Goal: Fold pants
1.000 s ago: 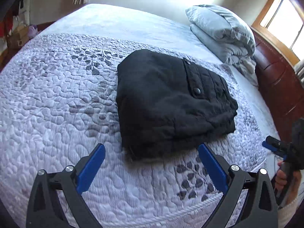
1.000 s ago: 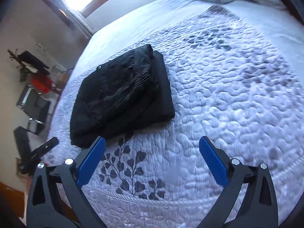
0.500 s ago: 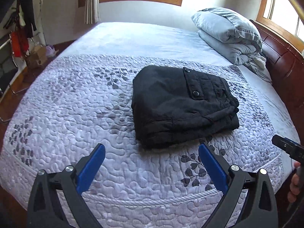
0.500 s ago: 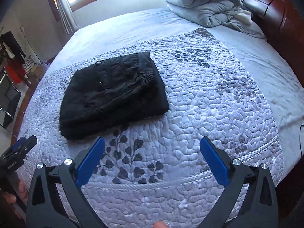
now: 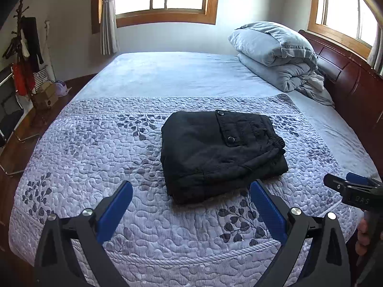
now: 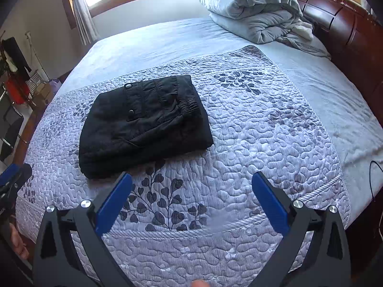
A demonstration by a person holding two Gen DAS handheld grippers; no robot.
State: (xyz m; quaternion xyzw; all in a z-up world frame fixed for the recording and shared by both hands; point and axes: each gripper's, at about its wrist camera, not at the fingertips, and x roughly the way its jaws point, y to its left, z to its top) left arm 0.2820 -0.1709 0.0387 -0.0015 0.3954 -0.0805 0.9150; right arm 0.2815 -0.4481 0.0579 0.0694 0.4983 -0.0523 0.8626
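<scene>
The black pants (image 5: pixel 220 153) lie folded into a compact stack on the quilted grey bedspread (image 5: pixel 95 162), pocket flap and snap buttons on top. They also show in the right wrist view (image 6: pixel 143 124), left of centre. My left gripper (image 5: pixel 191 191) is open and empty, held back above the bed's near edge, short of the stack. My right gripper (image 6: pixel 191 184) is open and empty, to the right of the stack and clear of it. The right gripper shows at the right edge of the left wrist view (image 5: pixel 354 191).
A folded grey duvet (image 5: pixel 275 55) and loose cloth lie at the head of the bed by the dark wooden headboard (image 5: pixel 347 76). A coat rack (image 5: pixel 24 47), boxes and a chair stand on the floor to the left. Windows are behind the bed.
Both grippers have pulled back and risen away from the folded pants, so the stack looks smaller and more of the room shows. The pants have not moved.
</scene>
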